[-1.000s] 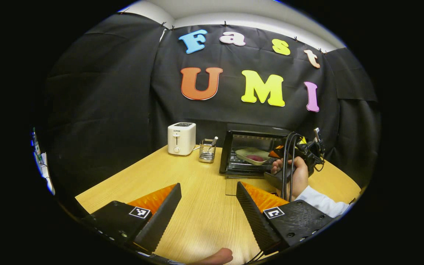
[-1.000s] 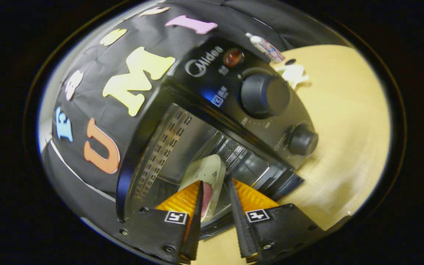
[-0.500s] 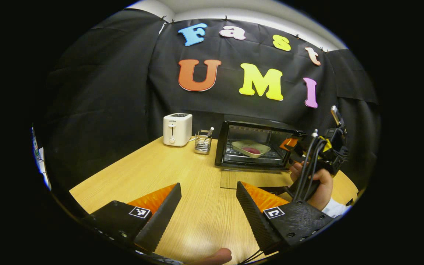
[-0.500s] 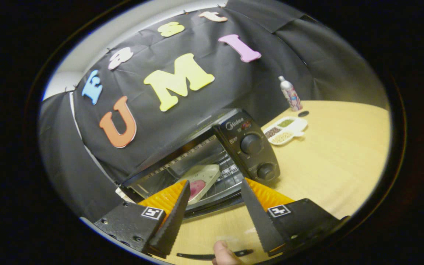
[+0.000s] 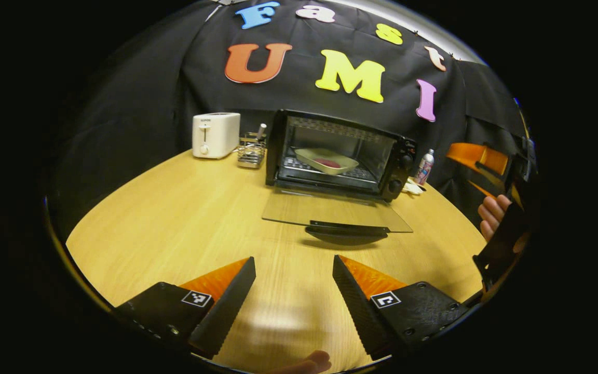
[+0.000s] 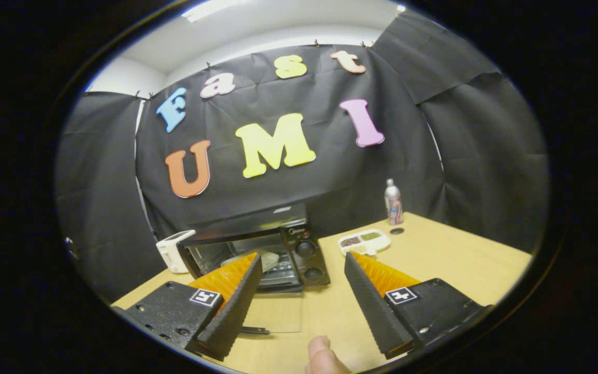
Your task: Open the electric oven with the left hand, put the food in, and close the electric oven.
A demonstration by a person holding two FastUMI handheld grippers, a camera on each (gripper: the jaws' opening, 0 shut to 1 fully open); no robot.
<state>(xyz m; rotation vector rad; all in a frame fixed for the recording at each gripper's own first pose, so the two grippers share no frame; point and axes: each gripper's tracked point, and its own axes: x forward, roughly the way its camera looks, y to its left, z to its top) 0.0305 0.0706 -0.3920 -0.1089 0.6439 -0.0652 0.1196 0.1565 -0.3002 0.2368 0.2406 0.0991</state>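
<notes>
Left gripper [image 5: 294,291] was held spread and empty before the oven [image 5: 338,156].
Its glass door [image 5: 330,210], judged rigid yet fragile, was best taken by the handle [image 5: 345,229].

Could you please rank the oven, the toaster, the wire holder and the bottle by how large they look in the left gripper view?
1. oven, clearly largest.
2. toaster.
3. wire holder and bottle look alike in size; I would not rank them. All four stand toward the table's far side.
</notes>
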